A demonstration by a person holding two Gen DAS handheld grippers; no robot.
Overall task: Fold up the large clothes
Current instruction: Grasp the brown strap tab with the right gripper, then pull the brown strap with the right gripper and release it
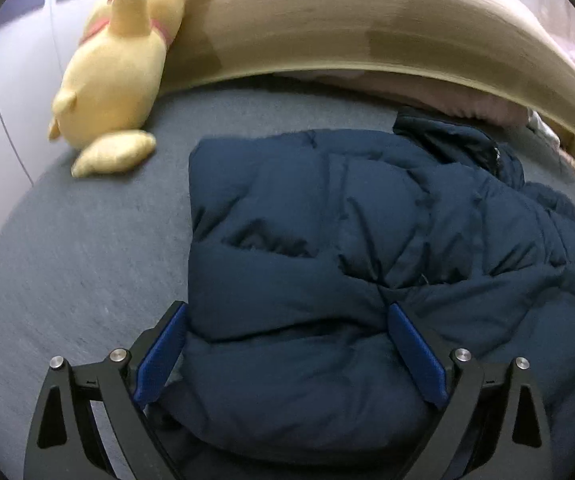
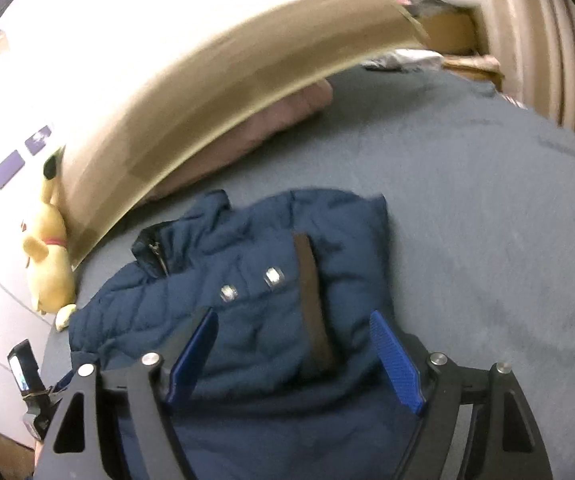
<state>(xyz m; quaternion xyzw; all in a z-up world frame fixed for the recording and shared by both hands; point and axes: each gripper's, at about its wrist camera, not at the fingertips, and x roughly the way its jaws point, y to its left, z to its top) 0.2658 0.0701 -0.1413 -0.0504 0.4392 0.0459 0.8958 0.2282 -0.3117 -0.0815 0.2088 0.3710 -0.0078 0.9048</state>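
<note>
We see one grey bed (image 1: 87,248), one wooden headboard (image 1: 367,28) and one navy puffer jacket (image 1: 327,220) lying on the bed near it, collar toward the headboard. One pinkish pillow (image 2: 271,120) is mostly hidden under the headboard's edge. One yellow plush toy (image 1: 115,68) leans at the corner. We hold two tools: the left gripper (image 1: 287,320) and right gripper (image 2: 293,328), both spread wide over the jacket, gripping nothing. Two metal snaps (image 2: 273,278) show; clutter beyond the bed is blurred.
</note>
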